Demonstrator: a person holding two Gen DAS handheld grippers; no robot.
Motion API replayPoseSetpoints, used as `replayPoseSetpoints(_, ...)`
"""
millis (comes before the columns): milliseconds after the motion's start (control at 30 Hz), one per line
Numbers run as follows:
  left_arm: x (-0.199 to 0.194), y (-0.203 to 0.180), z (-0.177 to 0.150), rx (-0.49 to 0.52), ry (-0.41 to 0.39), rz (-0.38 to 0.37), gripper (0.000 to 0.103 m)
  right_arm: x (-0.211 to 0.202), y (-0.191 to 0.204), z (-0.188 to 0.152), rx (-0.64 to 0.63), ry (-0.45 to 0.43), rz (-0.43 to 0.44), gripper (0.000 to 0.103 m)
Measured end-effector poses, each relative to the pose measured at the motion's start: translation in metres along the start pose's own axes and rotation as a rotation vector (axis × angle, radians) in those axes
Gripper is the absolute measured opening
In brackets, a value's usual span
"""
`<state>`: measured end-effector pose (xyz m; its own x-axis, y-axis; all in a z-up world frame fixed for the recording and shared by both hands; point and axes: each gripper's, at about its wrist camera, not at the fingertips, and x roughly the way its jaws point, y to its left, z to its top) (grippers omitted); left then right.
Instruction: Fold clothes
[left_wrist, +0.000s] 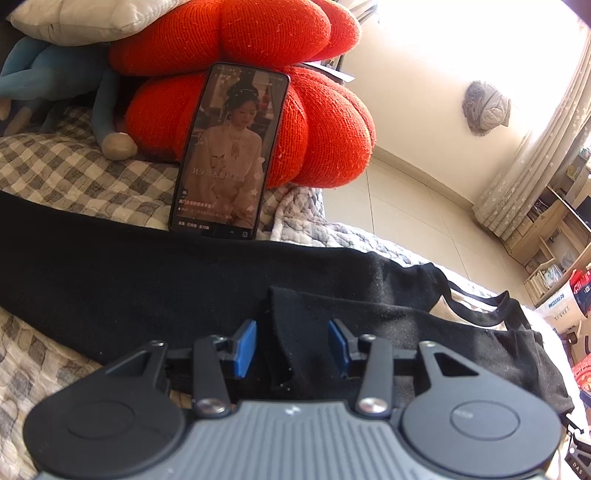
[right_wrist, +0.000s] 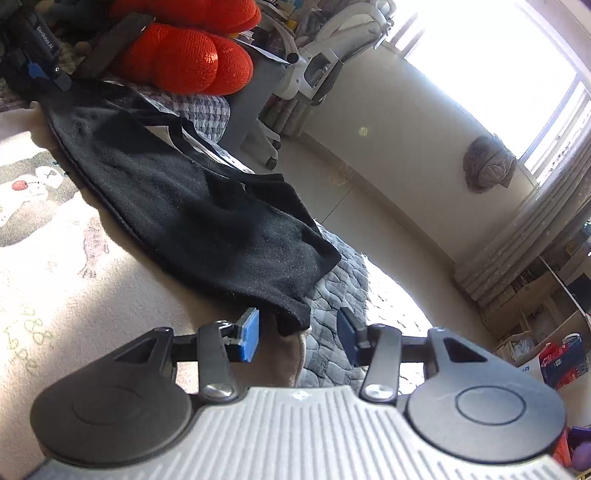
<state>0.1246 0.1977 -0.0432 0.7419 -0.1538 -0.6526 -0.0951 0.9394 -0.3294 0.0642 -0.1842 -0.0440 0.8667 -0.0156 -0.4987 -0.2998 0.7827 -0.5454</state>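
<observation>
Black fabric of the garment (left_wrist: 155, 280) lies long across the bed (left_wrist: 55, 173), apparently only partly folded, with the left hand-held gripper (left_wrist: 291, 347) and right hand-held gripper (right_wrist: 299, 334) both wide, each straddling a near edge ungripped.

Both tongs are spread wide over the black garment (left_wrist: 147, 266): left tongs (left_wrist: 291, 345) straddle a raised fold, right tongs (right_wrist: 299, 334) sit at its corner.
</observation>
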Motion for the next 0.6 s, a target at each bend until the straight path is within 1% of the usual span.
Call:
replayPoseSetpoints(133, 0.011, 0.000, 0.002, 0.000, -0.033, 0.008, 0.040, -0.002, 0.005, 0.002, -0.042, -0.052, -0.025, 0.049)
replayPoseSetpoints(200, 0.014, -0.002, 0.002, 0.011, -0.049, 0.013, 0.038, -0.001, 0.007, 0.002, -0.052, -0.069, -0.016, 0.043)
replayPoseSetpoints(233, 0.016, -0.003, 0.001, 0.017, -0.056, 0.012, 0.027, -0.001, 0.009, 0.002, -0.056, -0.077, -0.006, 0.037)
replayPoseSetpoints(267, 0.017, -0.004, 0.000, 0.021, -0.063, 0.011, 0.019, 0.000, 0.010, 0.002, -0.058, -0.079, 0.002, 0.026)
replayPoseSetpoints(300, 0.018, -0.005, 0.000, 0.019, -0.067, 0.006, 0.010, 0.001, 0.011, 0.001, -0.058, -0.079, 0.008, 0.019)
replayPoseSetpoints(333, 0.018, -0.006, -0.001, 0.017, -0.072, 0.001, 0.008, 0.003, 0.012, 0.001, -0.063, -0.071, 0.007, 0.010)
replayPoseSetpoints(367, 0.018, -0.007, -0.001, 0.015, -0.079, -0.004, 0.007, 0.004, 0.013, 0.000, -0.071, -0.062, -0.005, 0.004)
replayPoseSetpoints(433, 0.013, -0.010, -0.001, 0.016, -0.104, -0.019, 0.006, 0.003, 0.008, -0.002, -0.071, -0.056, -0.042, 0.004)
replayPoseSetpoints(500, 0.007, -0.013, -0.001, 0.020, -0.119, -0.036, 0.006, 0.001, -0.002, -0.003, -0.036, -0.051, -0.063, 0.003)
replayPoseSetpoints(600, 0.007, -0.015, -0.002, 0.029, -0.088, -0.052, 0.007, 0.006, -0.012, -0.006, 0.000, -0.013, -0.072, 0.003)
